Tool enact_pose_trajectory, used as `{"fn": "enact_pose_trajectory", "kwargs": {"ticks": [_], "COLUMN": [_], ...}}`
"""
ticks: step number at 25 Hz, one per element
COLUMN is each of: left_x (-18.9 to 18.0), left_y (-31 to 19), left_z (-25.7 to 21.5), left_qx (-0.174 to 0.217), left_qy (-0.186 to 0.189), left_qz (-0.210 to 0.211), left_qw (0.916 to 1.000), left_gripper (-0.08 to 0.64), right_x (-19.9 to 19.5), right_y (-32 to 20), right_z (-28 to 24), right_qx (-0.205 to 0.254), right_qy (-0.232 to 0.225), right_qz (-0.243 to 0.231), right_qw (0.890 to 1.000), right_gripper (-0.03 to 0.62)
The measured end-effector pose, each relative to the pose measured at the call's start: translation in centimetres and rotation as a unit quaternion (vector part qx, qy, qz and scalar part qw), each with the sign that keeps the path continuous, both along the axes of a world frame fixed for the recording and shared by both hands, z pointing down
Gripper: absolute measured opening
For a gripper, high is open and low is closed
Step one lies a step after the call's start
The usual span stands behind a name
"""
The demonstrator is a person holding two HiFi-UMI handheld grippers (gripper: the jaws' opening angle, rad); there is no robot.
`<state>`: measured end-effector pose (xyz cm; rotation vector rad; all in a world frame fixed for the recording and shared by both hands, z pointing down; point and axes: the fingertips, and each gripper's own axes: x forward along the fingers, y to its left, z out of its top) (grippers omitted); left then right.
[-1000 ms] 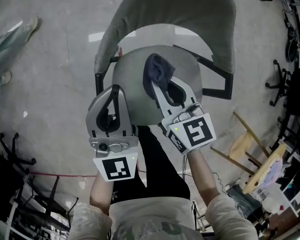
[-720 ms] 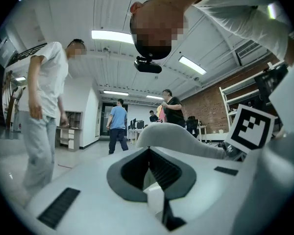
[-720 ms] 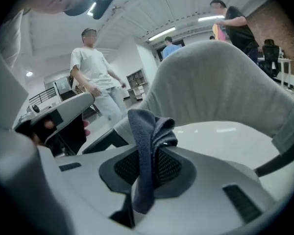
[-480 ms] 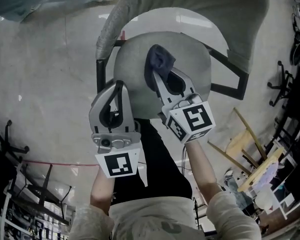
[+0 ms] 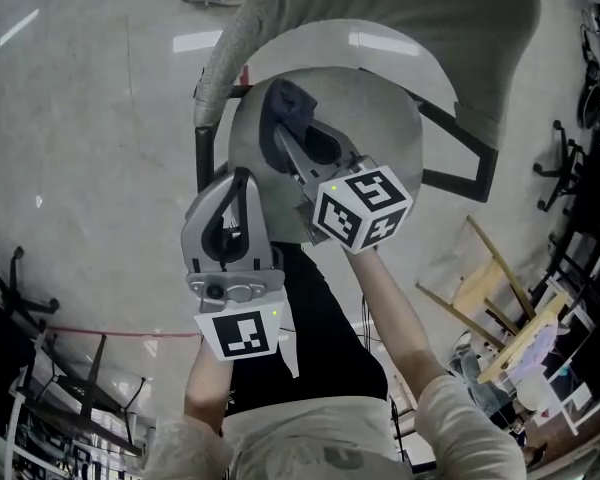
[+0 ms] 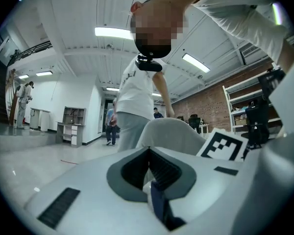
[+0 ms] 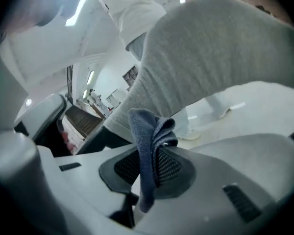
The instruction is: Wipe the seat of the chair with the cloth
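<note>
The chair's round grey seat [image 5: 370, 118] lies below me, its grey backrest [image 5: 400, 18] curving round the far side. My right gripper [image 5: 280, 128] reaches over the seat's left part, shut on a dark blue cloth [image 5: 285, 100] that bunches at its tips against the seat. In the right gripper view the cloth [image 7: 144, 126] hangs pinched between the jaws of the right gripper [image 7: 159, 151], with the backrest [image 7: 210, 53] close behind. My left gripper [image 5: 242, 176] hovers at the seat's near left edge, shut and holding nothing. In its own view the left gripper [image 6: 148, 150] points at the backrest [image 6: 174, 131].
The chair's black frame [image 5: 205, 138] flanks the seat. A wooden stool [image 5: 495, 283] stands on the floor to the right, with black chair bases [image 5: 570, 158] beyond it. A standing person [image 6: 132, 102] and more people show behind the chair.
My right gripper has swept left across the seat with the cloth and rolled, so its marker cube shows two faces. The left gripper has stayed almost still.
</note>
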<state>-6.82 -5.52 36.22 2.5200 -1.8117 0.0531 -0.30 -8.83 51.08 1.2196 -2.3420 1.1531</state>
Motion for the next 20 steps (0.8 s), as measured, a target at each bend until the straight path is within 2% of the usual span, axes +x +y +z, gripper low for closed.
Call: {"fn": "enact_pose_trajectory", "kwargs": {"ticks": [3,11,14,20], "left_x": [-0.4,-0.8,-0.9,-1.1], "left_y": [0.1,0.6,0.7,0.6], "left_z": [0.4,0.4,0.4,0.4], "left_qx": [-0.004,-0.003,0.0,-0.001], "left_qy": [0.001,0.004,0.002,0.005], "left_qz": [-0.002,-0.006,-0.004,-0.009], "left_qw": [1.0,1.0,1.0,0.9999], "left_gripper": [0.015,0.015,0.015,0.015], "right_x": [-1.9,-5.3,-5.5,-4.7], "right_y": [-1.3,-2.2,-2.2,-2.7], "right_z": [2.2,7.9,10.0,11.9], "right_qx": [-0.047,-0.127,-0.147,-0.147], "right_qy": [-0.056,-0.053,-0.034,0.03], "right_qz": [0.019,0.003,-0.001,-0.031], "right_qw": [0.997,0.99,0.989,0.988], "right_gripper": [0.058,0.058,0.058,0.058]}}
